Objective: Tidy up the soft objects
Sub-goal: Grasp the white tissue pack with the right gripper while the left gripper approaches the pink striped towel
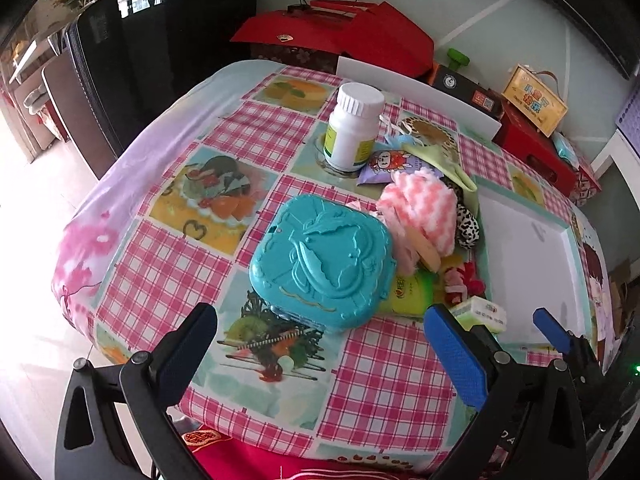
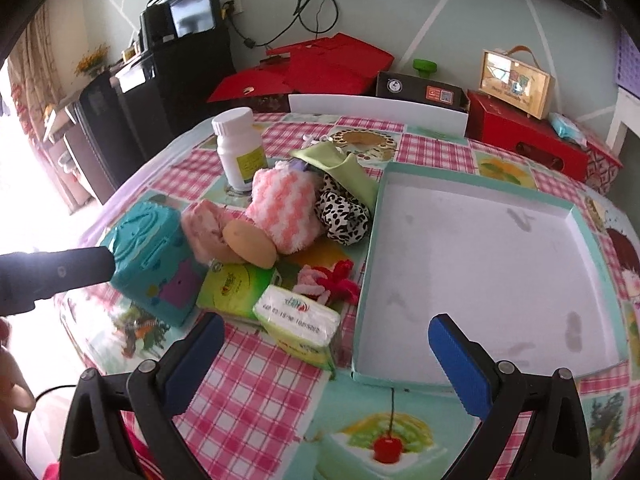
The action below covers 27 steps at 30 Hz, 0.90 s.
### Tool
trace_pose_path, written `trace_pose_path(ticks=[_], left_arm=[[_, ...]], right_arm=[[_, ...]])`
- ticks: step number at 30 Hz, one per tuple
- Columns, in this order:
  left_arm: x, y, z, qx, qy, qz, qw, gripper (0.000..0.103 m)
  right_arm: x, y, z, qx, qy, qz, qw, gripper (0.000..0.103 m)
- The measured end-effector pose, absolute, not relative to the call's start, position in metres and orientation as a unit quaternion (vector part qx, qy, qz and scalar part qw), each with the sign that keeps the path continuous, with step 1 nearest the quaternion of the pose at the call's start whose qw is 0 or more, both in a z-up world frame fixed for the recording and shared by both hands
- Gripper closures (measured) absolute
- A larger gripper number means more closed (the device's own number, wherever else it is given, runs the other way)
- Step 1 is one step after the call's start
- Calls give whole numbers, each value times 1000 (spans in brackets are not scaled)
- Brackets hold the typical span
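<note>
Your left claw hangs with its blue-padded jaws spread wide and empty, low over the near edge of the pink-checked, fruit-printed desk. Straight ahead sits the hard turquoise plastic case with a moulded lid; it is rigid, so leave it alone. Just right of it lies the soft pile: a fluffy pink-and-white striped knitted piece resting against a black-and-white spotted fabric pouch, with a limp green cloth draped behind. These look light and squashy (they will likely sag and trail), so pinch the striped piece through its thick middle, not by a loose edge. Nearer you sit a green tissue pack and a white wrapped tissue pack, soft but slippery in their film. Your right claw is also parted and holding nothing, just short of the empty mint-rimmed white shallow tray at the right.
</note>
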<state>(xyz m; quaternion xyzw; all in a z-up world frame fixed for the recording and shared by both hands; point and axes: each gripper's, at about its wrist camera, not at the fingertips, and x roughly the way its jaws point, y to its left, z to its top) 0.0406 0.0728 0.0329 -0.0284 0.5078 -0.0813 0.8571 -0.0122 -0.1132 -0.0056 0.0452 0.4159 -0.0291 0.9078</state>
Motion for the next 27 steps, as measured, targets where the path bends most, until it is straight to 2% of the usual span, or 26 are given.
trace_pose_path(ticks=[6, 11, 16, 23, 27], left_arm=[[43, 74, 30, -32, 504, -81, 859, 0], [47, 78, 25, -36, 509, -81, 856, 0], [49, 81, 21, -40, 512, -81, 854, 0], [50, 81, 18, -42, 515, -82, 852, 0], [50, 81, 18, -42, 517, -83, 851, 0]], right_arm=[[-7, -113, -14, 54, 419, -39, 905, 13], [-4, -106, -17, 48, 416, -41, 907, 14], [2, -101, -22, 41, 419, -43, 906, 23], [8, -97, -29, 35, 422, -49, 905, 26], [9, -98, -31, 36, 424, -53, 903, 38]])
